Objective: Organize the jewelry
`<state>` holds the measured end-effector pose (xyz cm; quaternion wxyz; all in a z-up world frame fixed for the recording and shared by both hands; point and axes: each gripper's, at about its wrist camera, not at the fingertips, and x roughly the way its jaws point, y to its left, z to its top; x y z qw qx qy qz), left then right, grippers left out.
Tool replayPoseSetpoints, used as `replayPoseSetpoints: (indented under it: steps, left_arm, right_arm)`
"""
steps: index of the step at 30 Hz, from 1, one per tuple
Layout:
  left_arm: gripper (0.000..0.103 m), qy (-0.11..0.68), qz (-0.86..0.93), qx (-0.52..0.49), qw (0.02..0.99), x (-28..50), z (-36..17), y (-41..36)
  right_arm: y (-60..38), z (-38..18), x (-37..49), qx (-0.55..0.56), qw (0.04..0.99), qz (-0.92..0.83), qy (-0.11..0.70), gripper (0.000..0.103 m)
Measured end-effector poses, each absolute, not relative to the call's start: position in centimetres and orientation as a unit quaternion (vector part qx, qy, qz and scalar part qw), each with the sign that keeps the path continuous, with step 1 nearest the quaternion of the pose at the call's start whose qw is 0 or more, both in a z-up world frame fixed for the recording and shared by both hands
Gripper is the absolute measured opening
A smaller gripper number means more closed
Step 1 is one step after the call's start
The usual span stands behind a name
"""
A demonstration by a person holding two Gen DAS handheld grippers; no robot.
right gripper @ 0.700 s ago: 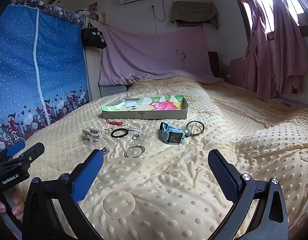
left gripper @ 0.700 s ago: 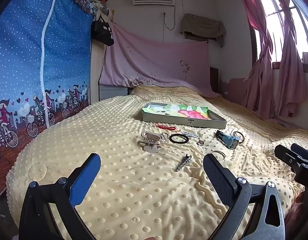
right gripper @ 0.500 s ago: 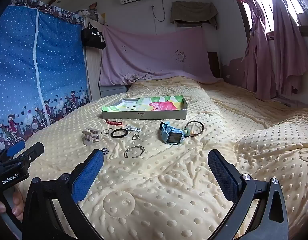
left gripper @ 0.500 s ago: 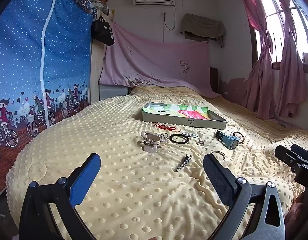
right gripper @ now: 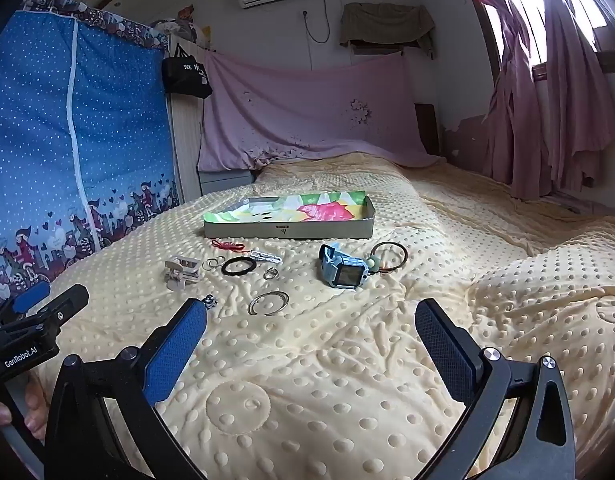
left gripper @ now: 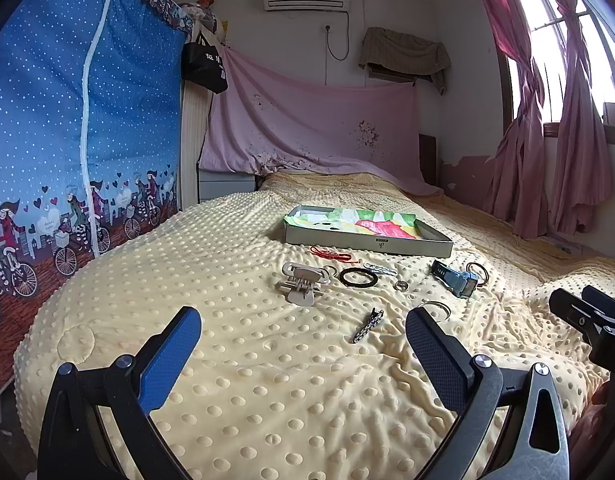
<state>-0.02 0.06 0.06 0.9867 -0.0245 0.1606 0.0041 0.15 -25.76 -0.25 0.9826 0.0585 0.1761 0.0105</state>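
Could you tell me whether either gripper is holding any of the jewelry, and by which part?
Nothing is held. The left gripper and right gripper are both open above the blanket.

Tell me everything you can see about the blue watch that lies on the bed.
The watch is light blue and looks like plastic, with a square body and a dark screen that faces up and toward the right wrist camera. Its darker blue strap curls up behind the body. It lies on the yellow dotted blanket, in front of the right end of the flat box. A dark bracelet with a pale green bead lies against its right side. Neither gripper touches it.
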Motion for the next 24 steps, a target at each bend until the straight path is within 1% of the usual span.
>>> replayPoseSetpoints:
  steps: [24]
  left_arm:
    - [0.103, 0.160, 0.005, -0.024, 0.987, 0.03, 0.04, 0.03]
  right_arm:
    - [-25.75, -0.14, -0.02, 0.058, 0.983, 0.010, 0.175, 0.102]
